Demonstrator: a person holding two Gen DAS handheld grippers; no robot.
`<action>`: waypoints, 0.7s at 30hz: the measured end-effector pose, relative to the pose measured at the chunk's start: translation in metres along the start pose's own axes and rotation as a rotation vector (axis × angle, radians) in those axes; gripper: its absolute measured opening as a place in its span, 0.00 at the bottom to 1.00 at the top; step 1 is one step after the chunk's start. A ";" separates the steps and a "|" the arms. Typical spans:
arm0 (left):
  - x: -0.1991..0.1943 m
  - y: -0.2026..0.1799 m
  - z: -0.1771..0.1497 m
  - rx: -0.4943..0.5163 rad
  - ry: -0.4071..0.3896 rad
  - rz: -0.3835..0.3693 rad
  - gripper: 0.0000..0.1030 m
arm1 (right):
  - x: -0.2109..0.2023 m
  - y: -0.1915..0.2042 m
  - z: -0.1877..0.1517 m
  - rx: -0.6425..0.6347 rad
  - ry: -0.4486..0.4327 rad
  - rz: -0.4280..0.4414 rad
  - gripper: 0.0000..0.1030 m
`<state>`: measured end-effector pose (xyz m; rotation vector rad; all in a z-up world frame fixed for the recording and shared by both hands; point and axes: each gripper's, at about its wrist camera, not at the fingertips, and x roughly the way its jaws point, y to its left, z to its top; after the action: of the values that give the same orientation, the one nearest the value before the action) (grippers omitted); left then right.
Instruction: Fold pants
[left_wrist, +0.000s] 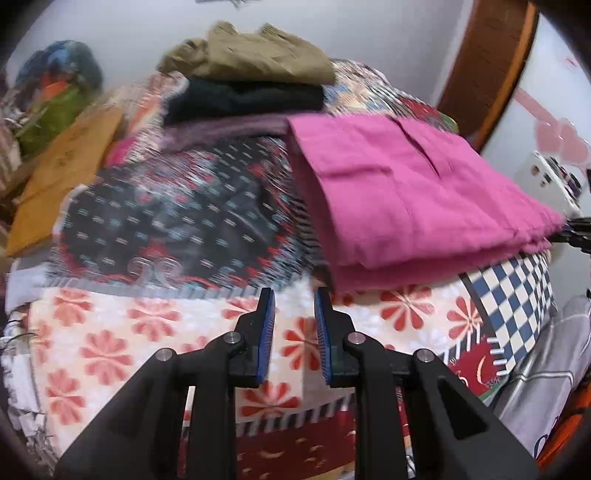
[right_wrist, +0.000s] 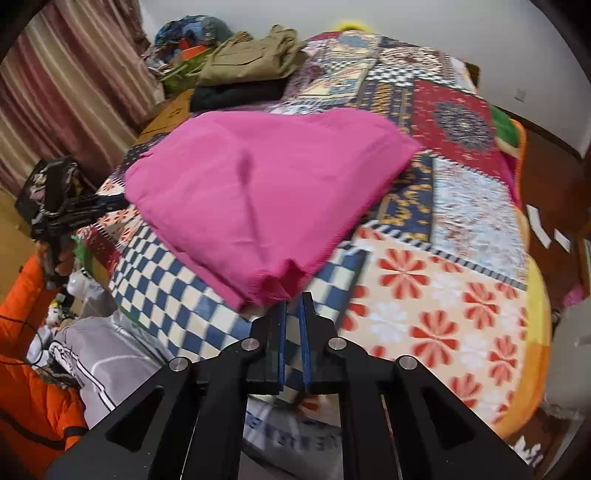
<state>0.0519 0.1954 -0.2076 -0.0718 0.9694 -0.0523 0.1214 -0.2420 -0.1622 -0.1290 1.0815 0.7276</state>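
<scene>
The pink pants (left_wrist: 399, 199) lie folded in layers on the patchwork blanket (left_wrist: 155, 332). My left gripper (left_wrist: 293, 299) is open and empty, just in front of the pants' near left corner. In the right wrist view the pants (right_wrist: 266, 192) spread ahead, and my right gripper (right_wrist: 293, 301) is nearly closed with a narrow gap, its tips at the pants' near corner; no cloth shows between the pads. The right gripper's tip (left_wrist: 576, 232) shows at the pants' right edge in the left wrist view. The left gripper (right_wrist: 92, 206) shows at the far left edge in the right wrist view.
A stack of folded olive (left_wrist: 255, 51), black (left_wrist: 243, 98) and mauve clothes sits at the bed's far side. A cardboard box (left_wrist: 66, 181) and bags lie left. Grey cloth (right_wrist: 110, 354) and an orange garment (right_wrist: 33, 398) lie off the bed's edge. A curtain (right_wrist: 66, 88) hangs behind.
</scene>
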 end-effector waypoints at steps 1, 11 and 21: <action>-0.006 0.001 0.005 0.000 -0.016 0.024 0.20 | -0.007 -0.002 0.003 -0.003 -0.011 -0.023 0.07; -0.033 -0.048 0.082 0.011 -0.158 0.040 0.38 | -0.020 0.056 0.081 -0.149 -0.207 0.001 0.42; 0.039 -0.083 0.060 0.033 0.021 -0.004 0.38 | 0.067 0.072 0.075 -0.192 0.017 0.128 0.35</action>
<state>0.1226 0.1115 -0.1985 -0.0429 0.9890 -0.0732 0.1531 -0.1223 -0.1646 -0.2316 1.0414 0.9469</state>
